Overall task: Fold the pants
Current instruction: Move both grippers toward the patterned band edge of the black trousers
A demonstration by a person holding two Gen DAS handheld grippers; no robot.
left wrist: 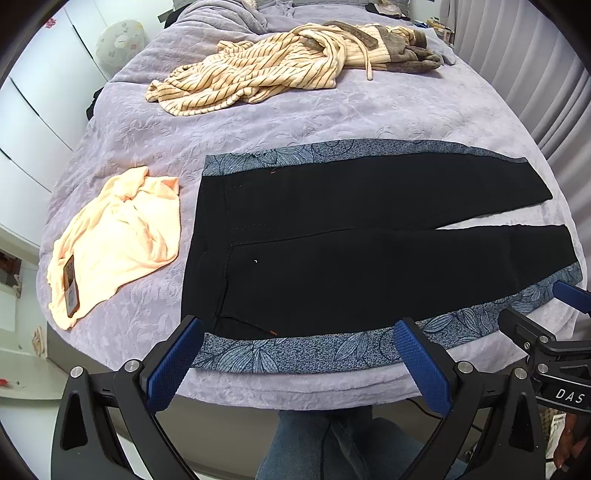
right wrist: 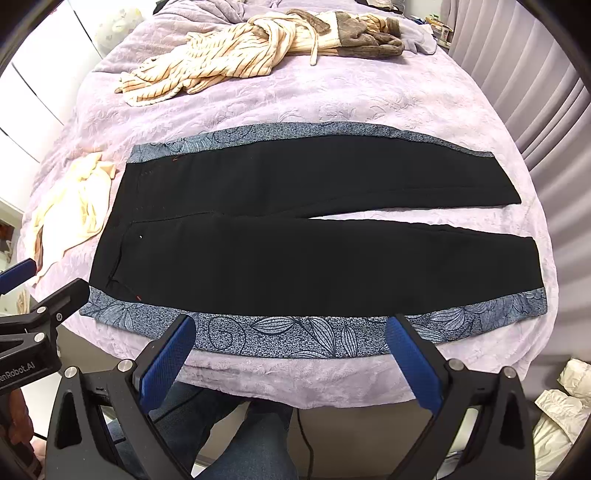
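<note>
phone [left wrist: 71,286]: partly under peach cloth [left wrist: 122,236] | pillows [left wrist: 388,5]: cut off at far edge | right-side shelf items [left wrist: 441,29]: too small

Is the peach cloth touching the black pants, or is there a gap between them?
Apart. In the left wrist view, a strip of purple blanket shows between the peach cloth and the waist of the black pants.

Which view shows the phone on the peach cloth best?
The left wrist view: the phone lies in plain sight on the peach cloth. The right wrist view shows only part of that cloth at its left edge; no phone is visible there.
</note>
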